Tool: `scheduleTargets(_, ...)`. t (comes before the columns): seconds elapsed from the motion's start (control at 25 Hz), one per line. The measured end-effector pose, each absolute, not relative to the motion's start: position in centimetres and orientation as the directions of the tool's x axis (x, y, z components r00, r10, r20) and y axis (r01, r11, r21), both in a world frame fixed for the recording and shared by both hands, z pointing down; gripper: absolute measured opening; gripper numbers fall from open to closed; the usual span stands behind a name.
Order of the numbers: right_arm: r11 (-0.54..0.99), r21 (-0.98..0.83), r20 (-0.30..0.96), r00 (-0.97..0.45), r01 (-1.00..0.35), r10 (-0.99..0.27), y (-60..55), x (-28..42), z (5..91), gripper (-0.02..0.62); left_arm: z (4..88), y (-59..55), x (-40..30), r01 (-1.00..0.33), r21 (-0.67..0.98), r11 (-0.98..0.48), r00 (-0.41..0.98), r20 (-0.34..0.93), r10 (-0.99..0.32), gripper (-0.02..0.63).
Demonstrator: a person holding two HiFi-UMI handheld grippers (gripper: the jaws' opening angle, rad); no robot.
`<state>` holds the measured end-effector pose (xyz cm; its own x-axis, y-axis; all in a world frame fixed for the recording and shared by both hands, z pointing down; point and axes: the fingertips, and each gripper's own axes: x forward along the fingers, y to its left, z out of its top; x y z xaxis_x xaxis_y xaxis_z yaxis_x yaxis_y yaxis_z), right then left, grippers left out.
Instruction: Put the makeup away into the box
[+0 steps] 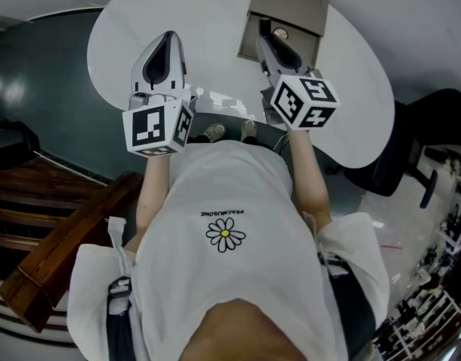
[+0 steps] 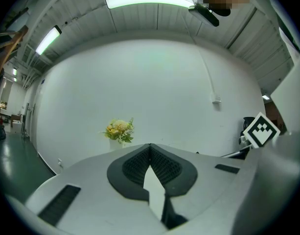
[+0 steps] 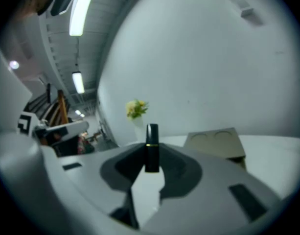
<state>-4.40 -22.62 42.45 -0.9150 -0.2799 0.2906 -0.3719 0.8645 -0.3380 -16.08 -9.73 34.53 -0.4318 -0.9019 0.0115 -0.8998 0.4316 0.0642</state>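
Note:
In the right gripper view a black lipstick tube (image 3: 151,148) with a thin gold band stands upright between the pads, and my right gripper (image 3: 150,166) is shut on it. From the head view that gripper (image 1: 263,42) reaches over the near edge of the tan box (image 1: 289,7), whose lid stands open at the far side of the round white table (image 1: 125,36). The same box (image 3: 216,143) lies ahead and to the right of the lipstick. My left gripper (image 1: 169,37) hovers over the table to the left, jaws shut with nothing between them (image 2: 150,148).
A white vase of yellow flowers (image 2: 119,130) stands at the table's far edge, and the right gripper view also catches these flowers (image 3: 136,109). A black chair (image 1: 410,149) sits to the right of the table. Wooden steps (image 1: 65,232) lie at the lower left.

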Motion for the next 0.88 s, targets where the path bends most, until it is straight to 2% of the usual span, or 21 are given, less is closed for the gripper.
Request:
scheduleTargets(0.2,0.744,-0.288,0.497,-0.758,-0.603,-0.422,-28.5,-1.1,48.2,0.109,35.0,-9.0,-16.4,-0.891,0.072,0.447,-0.447,0.019,-0.894,0.02)
scheduleTargets(0.36,0.659,-0.203,0.631,-0.612,-0.724,-0.477,-31.8,1.2,52.8,0.109,35.6,-8.6,-16.8,-0.881,0.078,0.467,-0.466,0.028,-0.884,0.02)
scheduleTargets(0.6,0.614,-0.046,0.79,-0.406,-0.788,-0.461,-34.0,2.9,58.4,0.109,35.8,-8.2,-15.8,-0.889,0.06,0.455,-0.454,0.023,-0.891,0.02)
scheduleTargets(0.76,0.577,-0.095,0.849,-0.369,-0.811,-0.378,-34.5,2.6,60.9,0.109,36.0,-8.4,-15.6,-0.891,0.062,0.45,-0.449,0.028,-0.893,0.02)
scheduleTargets(0.88,0.57,-0.064,0.871,-0.324,-0.82,-0.369,-34.9,2.6,62.2,0.109,36.1,-8.1,-15.7,-0.89,0.065,0.452,-0.451,0.028,-0.892,0.02)
